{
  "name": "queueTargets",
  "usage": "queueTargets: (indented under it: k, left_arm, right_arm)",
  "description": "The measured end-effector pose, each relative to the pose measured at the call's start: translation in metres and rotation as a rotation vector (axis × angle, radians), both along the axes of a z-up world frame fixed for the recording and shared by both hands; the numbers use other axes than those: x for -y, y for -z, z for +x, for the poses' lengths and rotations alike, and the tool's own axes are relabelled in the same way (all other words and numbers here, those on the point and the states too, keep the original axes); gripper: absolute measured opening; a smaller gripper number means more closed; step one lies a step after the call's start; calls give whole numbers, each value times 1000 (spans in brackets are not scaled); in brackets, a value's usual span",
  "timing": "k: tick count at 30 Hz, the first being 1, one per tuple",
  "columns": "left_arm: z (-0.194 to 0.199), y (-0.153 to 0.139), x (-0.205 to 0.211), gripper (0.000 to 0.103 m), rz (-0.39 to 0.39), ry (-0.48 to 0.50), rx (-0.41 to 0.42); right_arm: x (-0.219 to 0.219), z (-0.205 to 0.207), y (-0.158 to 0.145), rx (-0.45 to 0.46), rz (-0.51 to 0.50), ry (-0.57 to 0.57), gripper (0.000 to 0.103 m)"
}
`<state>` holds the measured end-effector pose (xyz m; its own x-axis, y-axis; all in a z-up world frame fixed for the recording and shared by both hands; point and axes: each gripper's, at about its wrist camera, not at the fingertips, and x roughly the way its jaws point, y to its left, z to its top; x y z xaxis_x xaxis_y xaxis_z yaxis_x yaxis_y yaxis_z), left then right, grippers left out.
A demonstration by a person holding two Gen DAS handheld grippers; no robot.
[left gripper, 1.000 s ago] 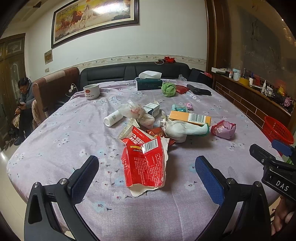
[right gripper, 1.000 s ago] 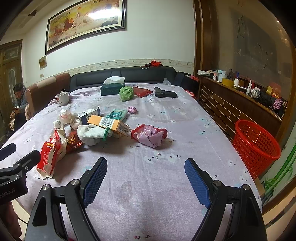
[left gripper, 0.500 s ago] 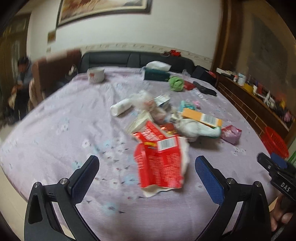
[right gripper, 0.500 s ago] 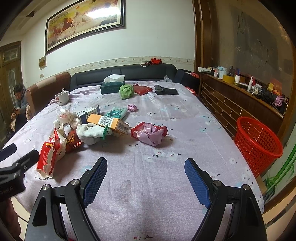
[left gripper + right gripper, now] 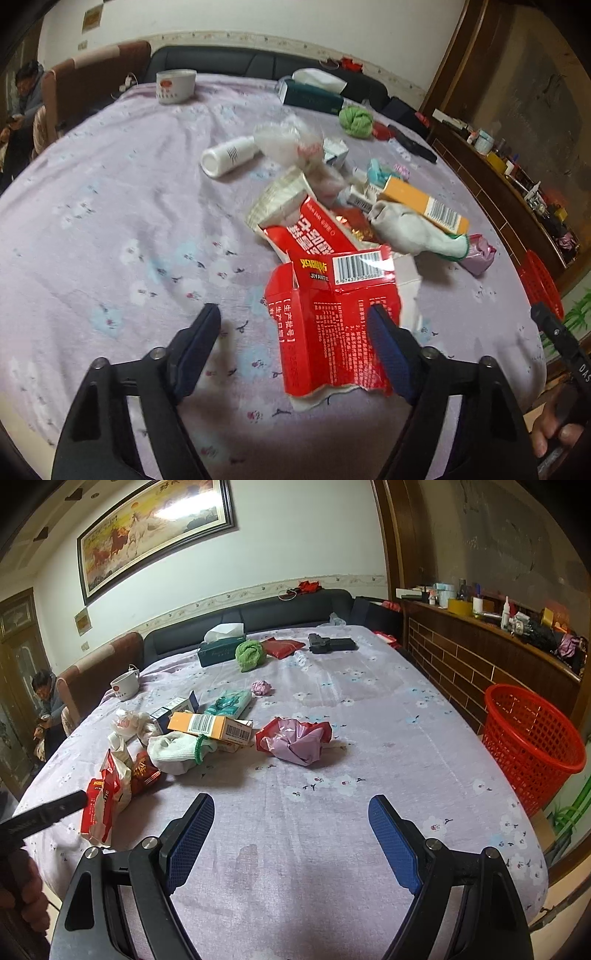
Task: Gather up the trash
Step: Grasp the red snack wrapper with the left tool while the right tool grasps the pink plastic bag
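A torn red carton (image 5: 332,314) with a barcode lies flat on the purple flowered tablecloth (image 5: 110,221). My left gripper (image 5: 295,325) is open, low over the carton's near end, its right finger (image 5: 388,347) over the carton. The carton also shows in the right wrist view (image 5: 105,797). Beyond it lie an orange box (image 5: 424,203), a white sock (image 5: 406,229), a white bottle (image 5: 229,158) and a crumpled pink bag (image 5: 295,738). My right gripper (image 5: 291,827) is open and empty over bare cloth. A red basket (image 5: 532,738) stands off the table's right side.
A white cup (image 5: 173,85), a dark green tissue box (image 5: 314,96), a green cloth ball (image 5: 356,122) and a black object (image 5: 330,643) sit at the far end. A sofa (image 5: 258,616) runs behind, with a person (image 5: 46,698) seated left. A wooden shelf (image 5: 498,653) lines the right.
My left gripper has tilted down and moved forward onto the red carton, which now lies between its fingers. The right gripper has barely moved.
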<state>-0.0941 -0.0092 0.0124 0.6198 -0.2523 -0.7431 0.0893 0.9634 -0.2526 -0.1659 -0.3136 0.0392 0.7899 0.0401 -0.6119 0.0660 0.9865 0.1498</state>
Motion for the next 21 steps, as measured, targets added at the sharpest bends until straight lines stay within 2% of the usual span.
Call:
queueTargets:
  k: [1, 3, 4, 7, 10, 11, 17, 20, 21]
  left_arm:
    - [3, 2, 1, 65, -2, 5, -9]
    - [6, 3, 4, 62, 3, 11, -7]
    - [7, 3, 5, 57, 3, 19, -6]
    - [8, 1, 8, 32, -20, 39, -1]
    - [7, -1, 12, 27, -23, 63, 15]
    - [5, -2, 12, 21, -22, 68, 23]
    - [0, -8, 11, 17, -43, 93, 46]
    - [-3, -13, 10, 16, -47, 104, 62]
    - [-4, -15, 11, 16, -45, 107, 71]
  right_arm:
    - [2, 1, 0, -3, 7, -3, 89]
    - [5, 5, 1, -10, 22, -12, 88]
    - [7, 8, 1, -14, 27, -18, 88]
    - [12, 20, 1, -30, 50, -36, 88]
    - [14, 36, 0, -49, 53, -57, 88]
    - [15, 42, 1, -55, 55, -59, 87]
    - [28, 91, 11, -145, 113, -59, 82]
    - [32, 110, 17, -164, 107, -30, 80]
    - [33, 118, 21, -180, 107, -29, 77]
